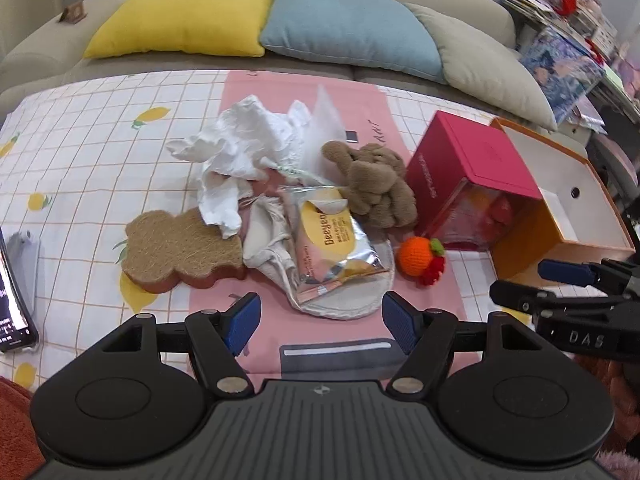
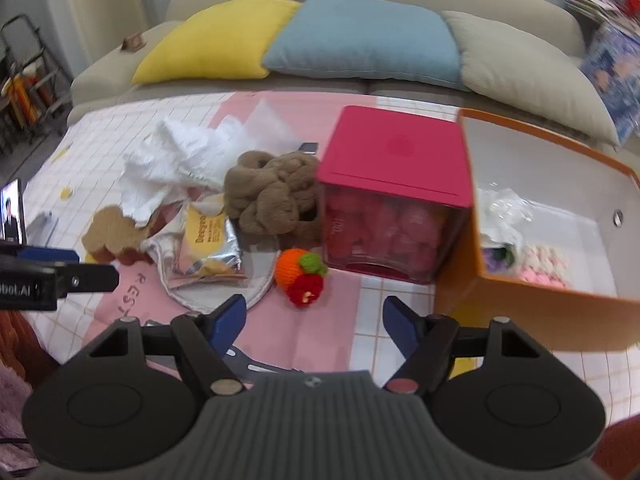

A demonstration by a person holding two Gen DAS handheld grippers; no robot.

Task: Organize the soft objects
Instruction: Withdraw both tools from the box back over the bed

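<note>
A heap of soft things lies on the patterned cloth: crumpled white fabric point(image 1: 240, 152), a brown plush knot point(image 1: 376, 184), a foil wipes pack point(image 1: 332, 240) on a beige pouch, a bear-shaped brown sponge point(image 1: 176, 252) and a crocheted orange with a red piece point(image 1: 420, 258). My left gripper point(image 1: 320, 320) hovers open just short of the pouch, nothing between its fingers. My right gripper point(image 2: 314, 320) stands open in front of the crocheted orange point(image 2: 298, 268), also empty. An orange box point(image 2: 560, 292) at the right holds a few soft items.
A pink box point(image 2: 392, 160) with a clear front stands between the heap and the orange box. A phone point(image 1: 12, 292) lies at the left edge. A sofa with yellow point(image 1: 184, 16), blue and beige cushions runs behind the table.
</note>
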